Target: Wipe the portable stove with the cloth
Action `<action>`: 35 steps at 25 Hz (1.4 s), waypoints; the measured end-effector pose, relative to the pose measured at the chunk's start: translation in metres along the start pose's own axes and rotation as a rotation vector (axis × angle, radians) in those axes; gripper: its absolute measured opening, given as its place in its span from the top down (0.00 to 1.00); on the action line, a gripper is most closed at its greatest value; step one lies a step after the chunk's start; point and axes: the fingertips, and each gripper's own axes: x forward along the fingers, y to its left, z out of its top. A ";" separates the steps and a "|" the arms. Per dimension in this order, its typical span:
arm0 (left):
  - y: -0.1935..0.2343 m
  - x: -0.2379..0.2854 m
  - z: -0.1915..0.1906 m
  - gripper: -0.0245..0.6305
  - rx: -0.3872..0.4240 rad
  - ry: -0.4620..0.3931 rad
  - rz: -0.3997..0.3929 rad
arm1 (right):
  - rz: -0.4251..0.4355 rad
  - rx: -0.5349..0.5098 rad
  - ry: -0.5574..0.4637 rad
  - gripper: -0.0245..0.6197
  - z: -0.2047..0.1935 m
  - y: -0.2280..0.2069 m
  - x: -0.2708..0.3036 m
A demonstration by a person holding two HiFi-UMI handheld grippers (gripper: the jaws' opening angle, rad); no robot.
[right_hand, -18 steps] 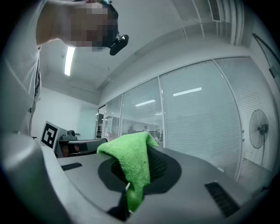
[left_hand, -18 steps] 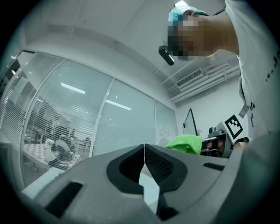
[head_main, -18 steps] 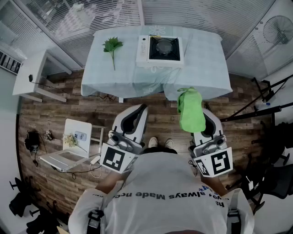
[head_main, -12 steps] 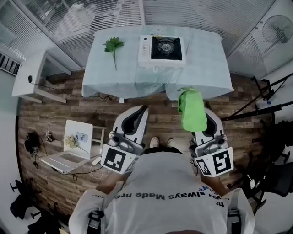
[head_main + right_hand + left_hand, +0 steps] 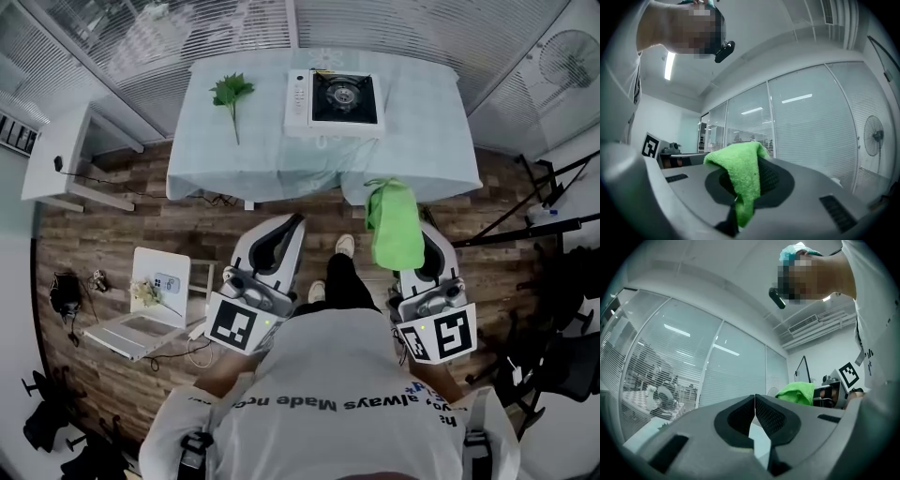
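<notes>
Cloth (image 5: 394, 234) bright green, fuzzy; stove (image 5: 335, 99) white, black-topped.

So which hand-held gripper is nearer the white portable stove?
Right. Right hand-held gripper, clamping the green cloth, is by the table edge before the white portable stove; left hand-held gripper, shut, sits farther back.

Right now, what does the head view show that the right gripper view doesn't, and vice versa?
Head view only: the table with the stove and a green sprig on it, plus a laptop low at the left.
Right gripper view only: the ceiling light, and a close look at the right gripper with its jaws shut on the green cloth.
Both: the green cloth draped over that gripper, and the standing fan.
</notes>
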 end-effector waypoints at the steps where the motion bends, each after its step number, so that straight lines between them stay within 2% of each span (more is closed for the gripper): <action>1: 0.001 0.004 0.000 0.94 0.000 -0.002 -0.001 | 0.001 0.000 -0.002 0.93 -0.001 -0.003 0.003; 8: 0.021 0.051 -0.005 0.94 0.008 0.002 -0.008 | -0.003 0.005 -0.012 0.93 -0.005 -0.041 0.036; 17: 0.051 0.141 -0.018 0.94 0.018 0.024 -0.009 | 0.022 0.025 0.002 0.93 -0.009 -0.115 0.093; 21: 0.061 0.180 -0.030 0.94 -0.004 0.045 0.000 | 0.034 0.008 0.006 0.93 -0.010 -0.151 0.118; 25: 0.071 0.209 -0.037 0.94 0.002 0.031 0.009 | 0.042 -0.005 0.010 0.93 -0.013 -0.181 0.139; 35: 0.122 0.240 -0.057 0.94 0.005 0.079 0.065 | 0.091 0.021 0.051 0.92 -0.030 -0.203 0.194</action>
